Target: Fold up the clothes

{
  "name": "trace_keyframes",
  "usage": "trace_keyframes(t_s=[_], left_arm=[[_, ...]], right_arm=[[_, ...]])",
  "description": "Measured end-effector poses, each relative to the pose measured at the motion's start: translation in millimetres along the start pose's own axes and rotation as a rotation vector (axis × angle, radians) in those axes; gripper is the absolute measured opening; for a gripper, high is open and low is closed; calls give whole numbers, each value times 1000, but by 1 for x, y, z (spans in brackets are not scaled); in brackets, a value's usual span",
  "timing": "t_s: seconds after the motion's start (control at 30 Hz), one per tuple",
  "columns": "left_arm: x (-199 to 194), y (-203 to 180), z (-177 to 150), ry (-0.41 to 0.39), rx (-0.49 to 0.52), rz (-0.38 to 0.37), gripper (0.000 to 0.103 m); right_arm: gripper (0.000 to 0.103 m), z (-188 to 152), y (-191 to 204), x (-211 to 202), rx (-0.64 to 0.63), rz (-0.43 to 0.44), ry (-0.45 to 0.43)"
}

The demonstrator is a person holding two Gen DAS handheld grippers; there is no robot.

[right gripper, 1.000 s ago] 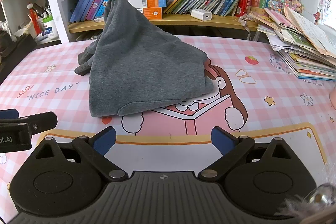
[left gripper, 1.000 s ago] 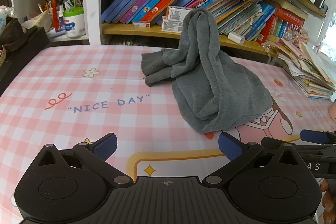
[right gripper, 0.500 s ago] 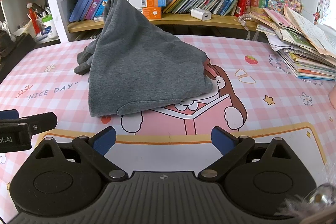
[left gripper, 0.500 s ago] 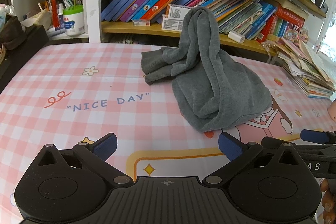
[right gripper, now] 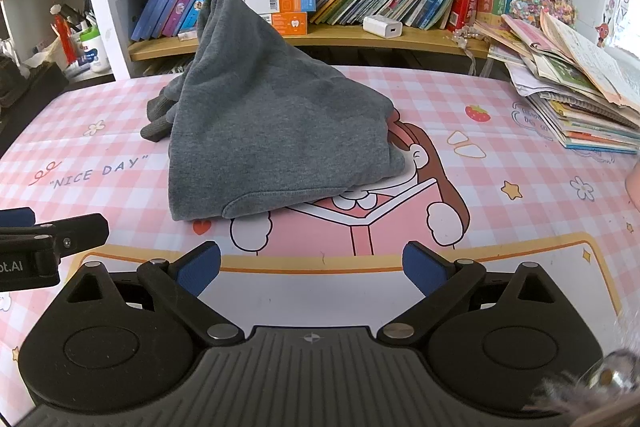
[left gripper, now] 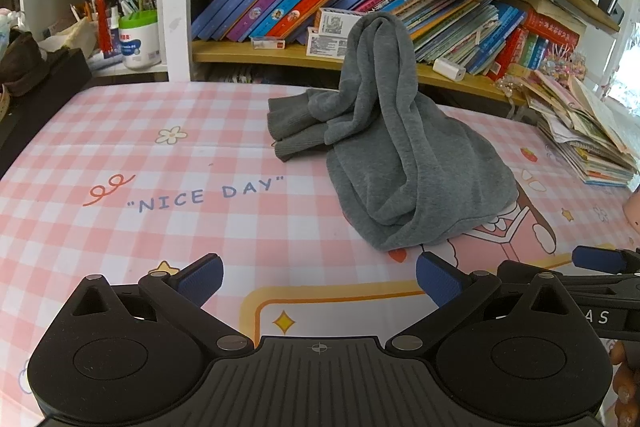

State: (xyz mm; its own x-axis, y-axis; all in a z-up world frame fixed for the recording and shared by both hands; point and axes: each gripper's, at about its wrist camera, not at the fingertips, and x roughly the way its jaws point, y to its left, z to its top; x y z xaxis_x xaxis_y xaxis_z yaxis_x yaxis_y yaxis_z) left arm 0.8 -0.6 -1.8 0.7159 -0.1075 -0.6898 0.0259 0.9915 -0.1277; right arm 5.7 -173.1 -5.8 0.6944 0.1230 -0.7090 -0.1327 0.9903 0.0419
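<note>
Grey garment heaped on the worktop, both tongs wide and empty

Fabric first: a grey sweatshirt-like garment (left gripper: 404, 155) sits bunched in a heap on the worktop (left gripper: 120, 227), which is covered by a pink-and-white checked cloth printed with "NICE DAY" and a cartoon figure. The heap rises to a peak in front of the bookshelf (left gripper: 304, 55), which stands behind the worktop. From the left wrist view, ribbed cuffs stick out at the heap's left side and lie flat on the cloth. From the right wrist view the garment (right gripper: 276, 131) shows a broad, smooth face with its hem lying along the near edge, partly over the cartoon print.

The left tongs (left gripper: 319, 277) are spread wide, blue pads well apart, with nothing between them; they hang low over the near part of the worktop, well short of the garment. The right tongs (right gripper: 312, 269) are likewise spread wide and hold nothing, also short of the hem. Each tool shows at the edge of the other's view, so the two sit side by side.

A slumped stack of magazines (right gripper: 576, 99) lies at the right of the worktop, apart from the garment. A white tub with a green lid (left gripper: 138, 41) stands on a shelf at the left, beside pens.
</note>
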Motion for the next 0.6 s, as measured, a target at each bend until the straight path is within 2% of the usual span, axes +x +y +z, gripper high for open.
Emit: trace_keyframes(t_s=[0.6], left_arm=[[-3,2,1,-16,-12,-18,103]], right_arm=[[98,1,1,0,-6,3,0]])
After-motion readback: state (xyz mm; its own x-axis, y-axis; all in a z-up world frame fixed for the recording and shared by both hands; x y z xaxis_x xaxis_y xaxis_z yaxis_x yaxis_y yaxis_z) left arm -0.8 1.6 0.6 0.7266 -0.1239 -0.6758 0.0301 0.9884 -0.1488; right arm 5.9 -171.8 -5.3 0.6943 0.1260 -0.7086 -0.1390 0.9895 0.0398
